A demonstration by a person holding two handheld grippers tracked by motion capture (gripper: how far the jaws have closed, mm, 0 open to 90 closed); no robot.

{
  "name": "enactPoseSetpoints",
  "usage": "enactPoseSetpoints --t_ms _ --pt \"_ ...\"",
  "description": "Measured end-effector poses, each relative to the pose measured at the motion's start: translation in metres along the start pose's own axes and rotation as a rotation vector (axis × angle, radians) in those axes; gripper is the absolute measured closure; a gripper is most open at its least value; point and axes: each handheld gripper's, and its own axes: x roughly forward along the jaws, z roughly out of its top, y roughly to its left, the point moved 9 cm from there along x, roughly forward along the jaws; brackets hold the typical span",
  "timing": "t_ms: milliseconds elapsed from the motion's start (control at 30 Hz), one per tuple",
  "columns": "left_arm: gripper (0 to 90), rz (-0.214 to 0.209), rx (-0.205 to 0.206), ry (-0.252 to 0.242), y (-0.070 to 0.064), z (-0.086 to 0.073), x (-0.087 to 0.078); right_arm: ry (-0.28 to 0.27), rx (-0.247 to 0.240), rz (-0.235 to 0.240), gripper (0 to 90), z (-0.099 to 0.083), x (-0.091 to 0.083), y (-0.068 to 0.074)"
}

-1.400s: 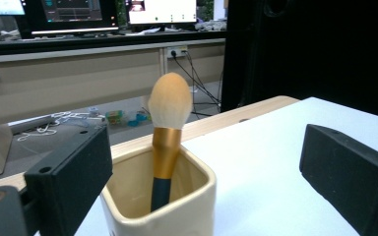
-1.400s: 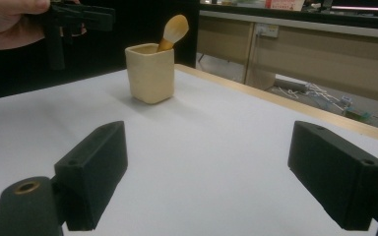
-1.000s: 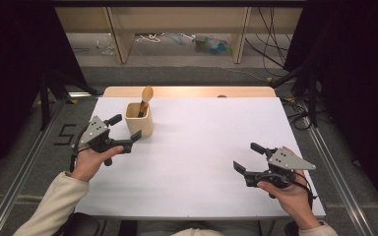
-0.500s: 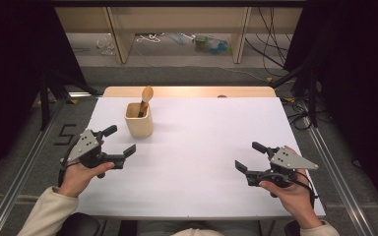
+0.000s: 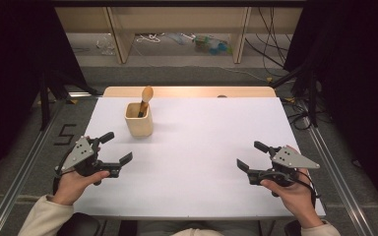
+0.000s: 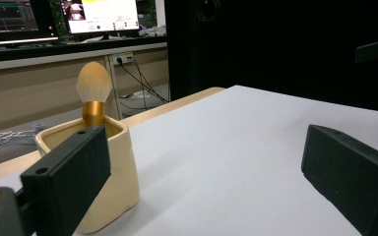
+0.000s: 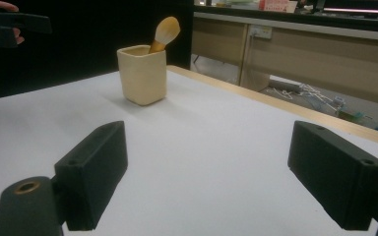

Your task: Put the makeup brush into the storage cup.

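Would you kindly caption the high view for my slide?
Two open grippers, left and right, rest near a brush in a cup.

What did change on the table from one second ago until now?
The left claw drew back from the cream cup toward the person's side of the table; its jaws are open and hold nothing. The right claw stayed near the right edge, jaws open. The cup with the brush in it did not move.

From my remote station, the one readable mark is a black "5" (image 5: 65, 134) on the floor left of the desk (image 5: 202, 162).
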Motion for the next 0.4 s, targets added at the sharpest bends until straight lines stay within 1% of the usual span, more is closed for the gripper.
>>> enactPoseSetpoints --t_ms 67,100,167,233,300,333,400 --pt "4.4 0.001 -0.010 0.000 0.0000 -0.0007 0.0010 0.001 -0.001 -0.001 16.1 -0.0001 0.0001 0.0004" --pt "4.4 -0.001 -0.010 0.006 -0.0003 -0.0018 0.0014 0.007 -0.001 0.005 16.1 -0.0003 -0.0003 0.0008" --pt "4.4 0.000 -0.010 0.007 -0.0007 -0.0027 0.0024 0.000 0.001 -0.001 16.1 0.0001 0.0000 0.0003" --pt "5.0 0.008 -0.002 0.015 0.0001 -0.0032 0.0025 0.001 0.003 0.001 16.1 -0.0002 0.0000 0.0002" --pt "5.2 0.008 -0.010 0.015 0.0001 -0.0035 0.0032 0.022 0.026 0.010 16.1 -0.0020 -0.0010 0.0020" --pt "5.2 0.010 -0.005 0.017 0.0005 -0.0039 0.0035 0.022 0.026 0.010 16.1 -0.0020 -0.0010 0.0020" --pt "5.2 0.006 -0.010 0.019 0.0001 -0.0047 0.0044 0.013 0.026 0.006 16.1 -0.0013 -0.0006 0.0017"
